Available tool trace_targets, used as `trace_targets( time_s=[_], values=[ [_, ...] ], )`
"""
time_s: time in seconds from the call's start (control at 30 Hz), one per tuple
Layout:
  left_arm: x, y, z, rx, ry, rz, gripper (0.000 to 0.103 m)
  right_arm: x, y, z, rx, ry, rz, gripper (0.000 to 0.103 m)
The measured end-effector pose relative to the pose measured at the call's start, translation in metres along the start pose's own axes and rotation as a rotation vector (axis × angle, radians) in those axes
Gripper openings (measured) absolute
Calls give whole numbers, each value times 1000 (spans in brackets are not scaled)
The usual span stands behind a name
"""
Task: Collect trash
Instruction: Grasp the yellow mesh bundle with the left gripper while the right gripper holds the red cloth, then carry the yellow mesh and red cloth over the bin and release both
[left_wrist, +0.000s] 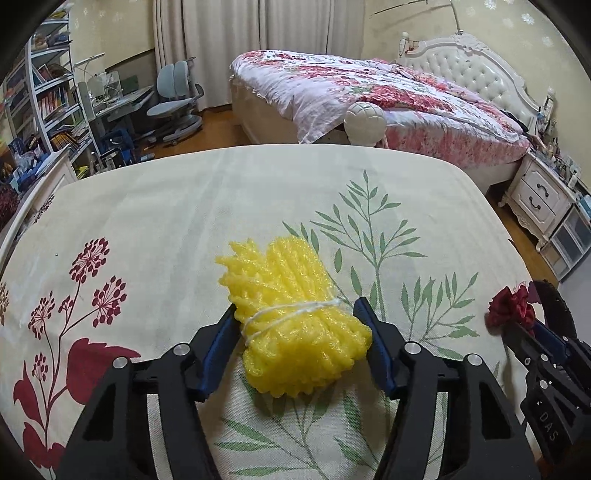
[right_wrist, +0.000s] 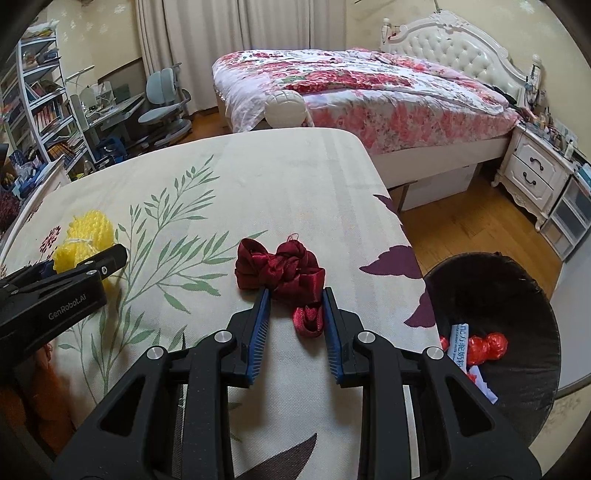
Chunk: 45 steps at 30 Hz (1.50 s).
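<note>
here, on a flower-printed mattress, the left gripper straddles a yellow foam net bundle tied with white string; its left pad touches the foam, while at its right pad i cannot tell whether there is contact. at three o'clock, the right gripper holds a crumpled dark red ribbon between narrow fingers. a black trash bin stands on the floor at four o'clock from the ribbon. the springy foam could squirm out under a loose pinch, and a trailing ribbon loop might snag on the mattress edge.
</note>
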<state>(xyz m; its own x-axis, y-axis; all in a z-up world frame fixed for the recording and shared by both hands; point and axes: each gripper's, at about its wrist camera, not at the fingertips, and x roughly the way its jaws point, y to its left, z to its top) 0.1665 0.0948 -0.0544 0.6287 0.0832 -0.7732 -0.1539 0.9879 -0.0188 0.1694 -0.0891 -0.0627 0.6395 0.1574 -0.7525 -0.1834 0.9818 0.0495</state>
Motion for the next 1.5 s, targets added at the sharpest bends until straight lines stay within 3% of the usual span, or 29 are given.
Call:
trace_targets(
  time_s=[0.17, 0.8, 1.5],
  values=[
    [-7, -5, -6, 34, -9, -2, 51, -4, 2, -4, -1, 1, 3, 27],
    [-47, -22, -46, 107, -43, -15, 50, -41, 4, -47, 10, -5, -4, 27],
    [-75, -80, -74, 193, -76, -94, 50, -90, -44, -81, 98, -60, -58, 27]
  ],
)
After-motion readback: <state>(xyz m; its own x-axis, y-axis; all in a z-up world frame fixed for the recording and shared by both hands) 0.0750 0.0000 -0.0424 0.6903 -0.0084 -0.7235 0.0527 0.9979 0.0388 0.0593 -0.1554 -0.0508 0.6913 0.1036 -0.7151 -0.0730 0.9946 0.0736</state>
